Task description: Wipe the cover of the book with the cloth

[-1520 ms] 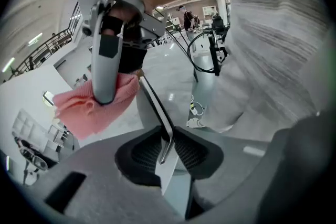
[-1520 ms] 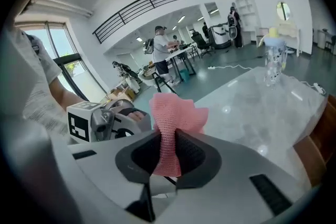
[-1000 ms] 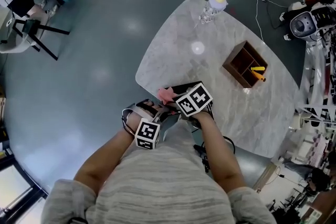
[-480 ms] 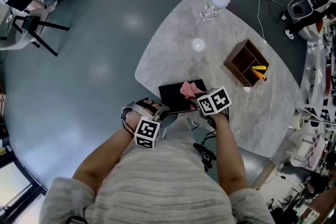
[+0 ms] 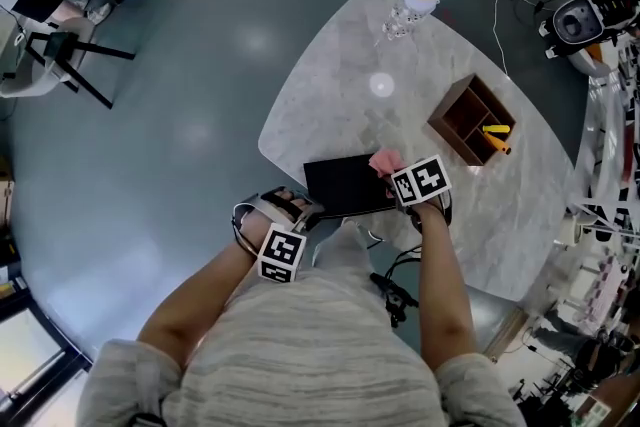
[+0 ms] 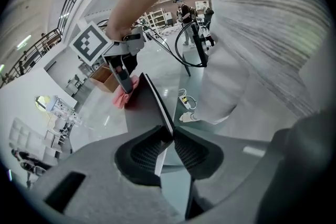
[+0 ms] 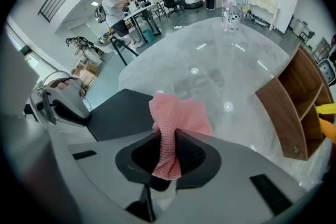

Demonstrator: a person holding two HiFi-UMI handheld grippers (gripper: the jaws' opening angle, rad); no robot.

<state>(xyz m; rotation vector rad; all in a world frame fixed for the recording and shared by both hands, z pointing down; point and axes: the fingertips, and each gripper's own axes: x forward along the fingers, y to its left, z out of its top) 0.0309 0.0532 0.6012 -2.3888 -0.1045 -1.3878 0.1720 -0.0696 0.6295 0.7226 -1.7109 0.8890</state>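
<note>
At the near edge of the marble table [image 5: 330, 85], a black-covered book [image 5: 345, 183] lies flat. Its near left edge is pinched between the jaws of the left gripper [image 6: 169, 136], which anchors it. The right gripper [image 7: 169, 147] is clenched on a pink cloth [image 7: 178, 118], whose loose fold bunches ahead of the jaws at the cover's far right corner. Whether the cloth presses on the cover or on the marble just beside it cannot be told. A wooden organizer [image 5: 468, 120] and a yellow-capped bottle [image 5: 408, 10] stand well apart from the work.

Suggested technique: hold the left clamp firm so the book cannot slide. Let the cloth fold, not the jaw tips, meet the cover. Draw overlapping passes from this corner across towards the clamped edge, with light, even pressure.
</note>
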